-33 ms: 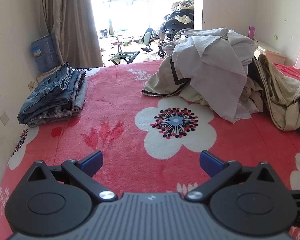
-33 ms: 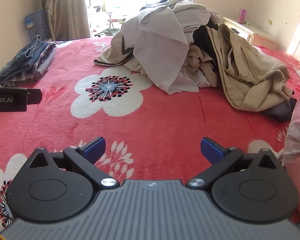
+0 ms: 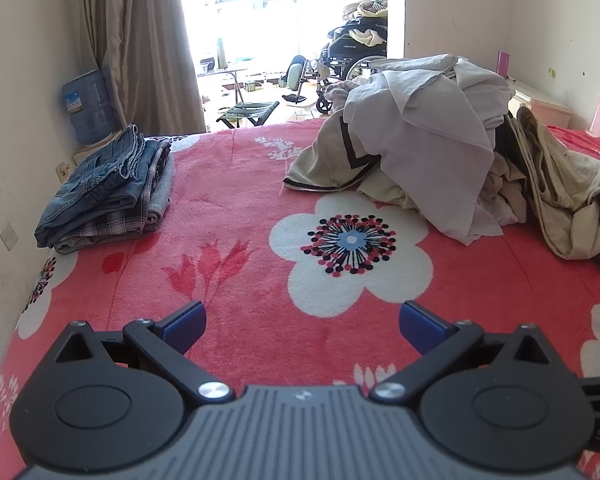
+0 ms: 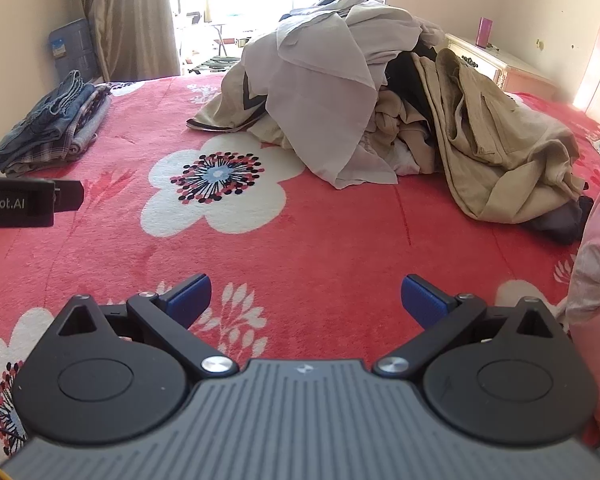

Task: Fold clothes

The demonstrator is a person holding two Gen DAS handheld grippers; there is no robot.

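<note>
A heap of unfolded clothes (image 3: 440, 152) lies on the far right of the bed, with a pale grey garment on top and beige pieces beside it; the right wrist view shows the same heap (image 4: 360, 100). A folded stack topped by jeans (image 3: 108, 192) sits at the far left by the wall, and also appears in the right wrist view (image 4: 52, 132). My left gripper (image 3: 302, 322) hovers open over the bare blanket, holding nothing. My right gripper (image 4: 306, 298) is open too and holds nothing. Both stand well short of the heap.
The bed carries a red blanket with white flowers (image 3: 220, 264). A wall runs along its left edge, with a water jug (image 3: 86, 106) and a curtain behind. A wheelchair (image 3: 352, 64) stands beyond the doorway. A nightstand (image 4: 496, 64) and pink bedding (image 4: 596, 280) are on the right.
</note>
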